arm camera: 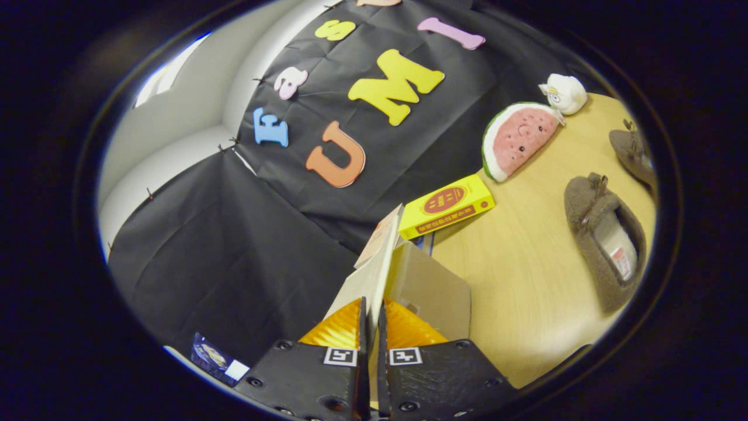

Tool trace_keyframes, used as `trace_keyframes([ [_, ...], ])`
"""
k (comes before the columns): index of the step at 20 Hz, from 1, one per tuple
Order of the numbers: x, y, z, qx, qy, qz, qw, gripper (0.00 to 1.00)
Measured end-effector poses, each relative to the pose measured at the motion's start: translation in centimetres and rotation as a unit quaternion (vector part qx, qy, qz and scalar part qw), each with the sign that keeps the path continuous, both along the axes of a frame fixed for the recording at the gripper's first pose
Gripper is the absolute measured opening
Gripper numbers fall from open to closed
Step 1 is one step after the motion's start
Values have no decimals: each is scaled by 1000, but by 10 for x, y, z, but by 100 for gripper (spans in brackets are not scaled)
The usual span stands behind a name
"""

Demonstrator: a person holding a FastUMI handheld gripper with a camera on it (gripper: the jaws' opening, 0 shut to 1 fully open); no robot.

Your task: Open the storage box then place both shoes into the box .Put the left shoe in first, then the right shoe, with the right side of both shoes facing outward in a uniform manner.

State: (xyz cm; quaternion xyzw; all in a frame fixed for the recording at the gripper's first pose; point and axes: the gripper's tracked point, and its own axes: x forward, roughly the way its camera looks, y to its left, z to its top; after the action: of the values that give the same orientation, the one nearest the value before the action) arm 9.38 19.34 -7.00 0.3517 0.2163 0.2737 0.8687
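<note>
With tool (371, 310) clamped on box lid (374, 266), shoes (605, 240) lie well apart.

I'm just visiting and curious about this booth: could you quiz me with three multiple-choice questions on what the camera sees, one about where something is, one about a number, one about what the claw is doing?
1. Where does the yellow book lie?
A. inside the box
B. on the table, between the box and the watermelon toy
C. on top of a slipper

2. How many slippers are on the table?
A. one
B. two
C. four

3. What is the claw doing?
A. closed on the box lid
B. wide open above a slipper
C. gripping the white toy

Answers:
1 B: it rests on the wood past the cardboard box, near the watermelon toy.
2 B: a near slipper and a far slipper, both on the wood.
3 A: the thin lid stands pinched between its two fingers.
</note>
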Motion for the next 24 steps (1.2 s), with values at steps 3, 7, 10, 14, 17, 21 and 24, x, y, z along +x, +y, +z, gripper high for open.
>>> trace_keyframes([
  [3,-4,7,24,-7,-11,3,1000,0],
  [7,-14,26,68,-15,-39,16,999,0],
  [10,-19,55,95,-33,-56,28,998,0],
  [14,-26,105,128,-63,-92,45,993,0],
  [17,-27,147,147,-81,-103,66,989,0],
  [21,-29,204,158,-112,-111,91,983,0],
  [24,-31,241,154,-133,-120,101,979,0],
])
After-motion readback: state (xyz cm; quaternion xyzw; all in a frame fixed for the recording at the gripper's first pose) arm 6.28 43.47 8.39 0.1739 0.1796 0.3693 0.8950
